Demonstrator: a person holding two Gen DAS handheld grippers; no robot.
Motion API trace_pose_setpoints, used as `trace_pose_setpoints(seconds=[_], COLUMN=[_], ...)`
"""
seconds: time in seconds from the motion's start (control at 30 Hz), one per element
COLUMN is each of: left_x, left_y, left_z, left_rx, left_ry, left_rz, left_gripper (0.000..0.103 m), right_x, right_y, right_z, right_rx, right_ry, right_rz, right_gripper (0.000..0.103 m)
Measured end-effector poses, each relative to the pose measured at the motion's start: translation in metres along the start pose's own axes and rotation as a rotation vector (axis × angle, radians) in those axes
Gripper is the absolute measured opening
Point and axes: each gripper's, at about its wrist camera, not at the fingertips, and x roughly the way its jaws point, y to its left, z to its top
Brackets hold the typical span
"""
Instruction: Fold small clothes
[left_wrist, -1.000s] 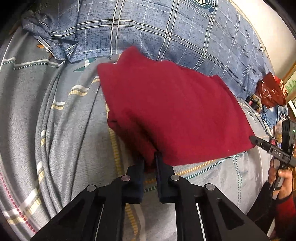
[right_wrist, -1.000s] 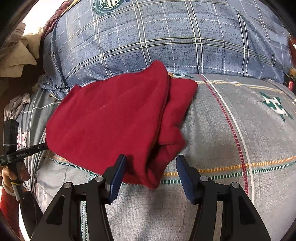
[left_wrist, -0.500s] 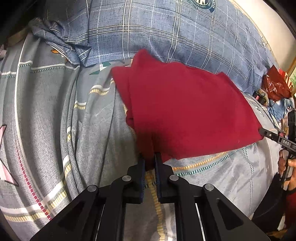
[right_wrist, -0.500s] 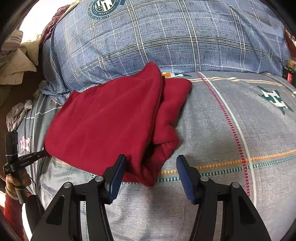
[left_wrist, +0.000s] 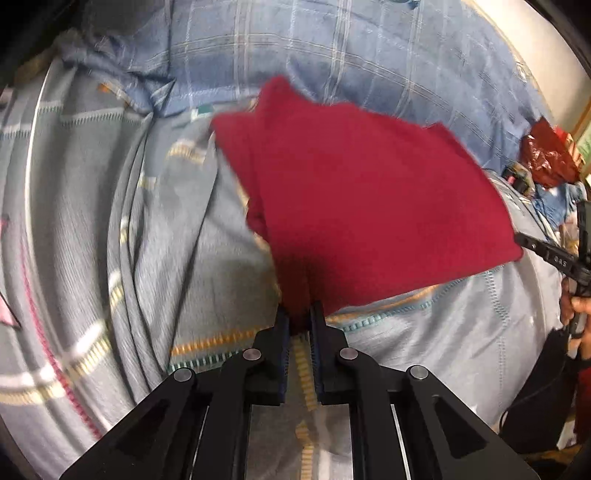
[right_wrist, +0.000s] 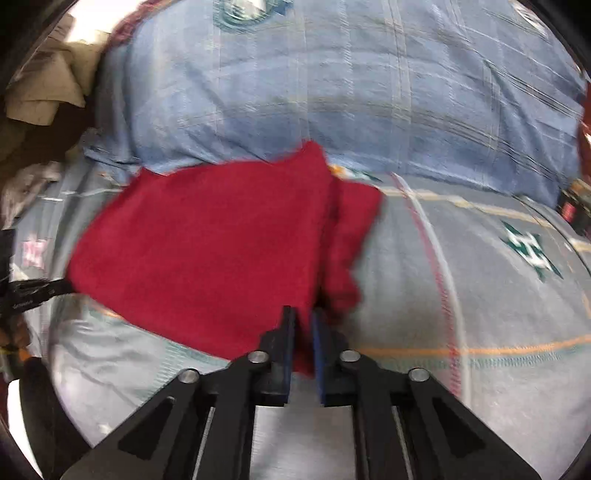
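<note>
Surface: grey bedsheet (left_wrist: 92, 229) with striped bands, a green motif (right_wrist: 532, 249) and a pink star print; creased into long ridges on the left of the left wrist view.
Bedding behind: blue plaid duvet (right_wrist: 369, 85) bunched along the far edge of the sheet, round emblem near its top.
Garment: red cloth (left_wrist: 369, 206), folded, lay flat on the sheet, far corner touching the duvet; doubled layers along one side.
Left gripper (left_wrist: 300, 317): jaws pinched on the near corner of the red cloth.
Right gripper (right_wrist: 303, 325): jaws had just snapped together, clamped on the cloth's near edge at the layered side.
Room, right side: red plastic bag (left_wrist: 550, 155) and mixed clutter beyond the bed, pale wall above.
Room, left side: beige and grey fabrics (right_wrist: 44, 92) heaped off the bed edge.
Image quality: both views motion-blurred.
</note>
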Motion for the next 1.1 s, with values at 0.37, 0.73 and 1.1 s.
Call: trace_pose_setpoints(seconds=[0.37, 0.73, 1.1], left_x=[-0.045, -0.058, -0.003], left_y=[-0.018, -0.039, -0.033], left_z=[0.001, 0.027, 0.067], left_rx=[-0.009, -0.035, -0.083], left_ry=[-0.089, -0.170, -0.160], left_rz=[0.138, 0.203, 0.270], left_gripper=[0.045, 0.055, 0.055], right_x=[-0.027, 0.002, 0.046], right_y=[-0.007, 0.039, 0.054], right_z=[0.004, 0.032, 0.077], right_rx=[0.087, 0.021, 0.041], right_ry=[-0.077, -0.056, -0.055], right_rz=[0.004, 0.074, 0.106], right_gripper=[0.053, 0.070, 0.080])
